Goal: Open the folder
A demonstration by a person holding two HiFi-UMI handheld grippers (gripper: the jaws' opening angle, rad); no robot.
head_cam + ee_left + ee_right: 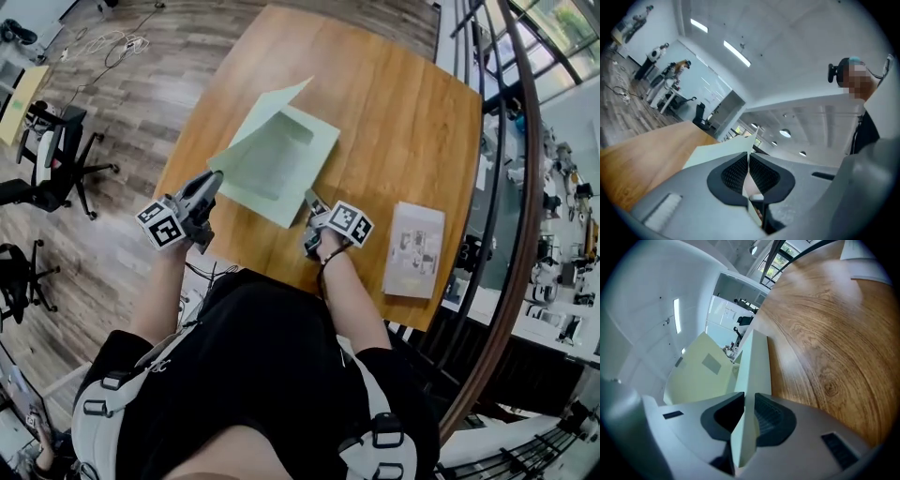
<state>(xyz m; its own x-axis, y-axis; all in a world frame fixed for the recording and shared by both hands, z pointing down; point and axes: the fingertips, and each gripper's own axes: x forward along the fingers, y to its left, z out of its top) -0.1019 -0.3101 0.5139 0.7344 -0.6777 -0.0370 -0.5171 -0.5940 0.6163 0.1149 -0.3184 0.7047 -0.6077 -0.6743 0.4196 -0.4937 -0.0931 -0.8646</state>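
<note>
Head view: the pale green folder [278, 167] lies mid-table [412, 122], part open in a V. I've got the left gripper [216, 177] on the near corner of the front cover [265, 105], raised off the wood so the cover hinges up. The right gripper [310, 200] sits low at the near corner of the back panel [298, 178], so that half stays down rather than coming up with the cover. A booklet [415, 248] lies well apart on the right, out of the swing. Left gripper view: left gripper [748, 158] is closed tight on the thin cover [723, 151], sheet pinched edge-on between the pads, table [642, 154] below. Right gripper view: right gripper [745, 404] is clamped on the back panel's edge [757, 359], with the lifted cover [701, 373] standing off to one side and the table [825, 348] beside it. My read: opening is roughly halfway, and the cover needs more swing away from the panel.
</note>
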